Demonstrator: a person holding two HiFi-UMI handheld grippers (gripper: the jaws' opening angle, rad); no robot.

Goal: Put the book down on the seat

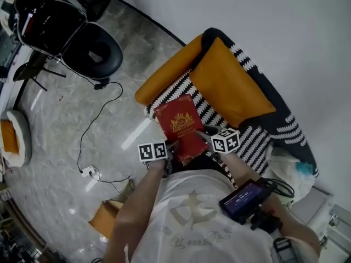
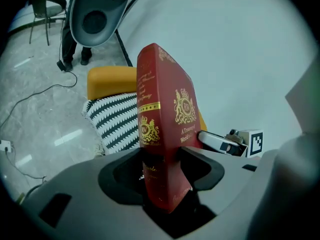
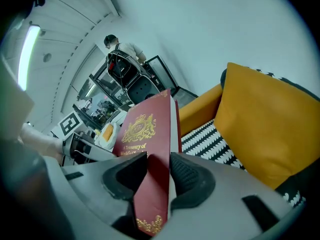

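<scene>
A red hardback book (image 1: 180, 126) with gold crests hangs just above the black-and-white striped seat (image 1: 259, 140) of an armchair. My left gripper (image 1: 174, 147) is shut on its near left corner and my right gripper (image 1: 202, 135) is shut on its near right edge. In the left gripper view the book (image 2: 167, 109) stands upright between the pads of the left gripper (image 2: 162, 166). In the right gripper view the book (image 3: 150, 129) is clamped cover and pages between the pads of the right gripper (image 3: 159, 171). An orange cushion (image 1: 227, 81) leans on the chair's back behind the book.
An orange bolster (image 1: 164, 73) lies along the seat's left side. A black office chair (image 1: 90, 51) stands on the marble floor at the upper left, with a cable (image 1: 90, 130) running to a socket strip (image 1: 88, 172). The white wall is right behind the armchair.
</scene>
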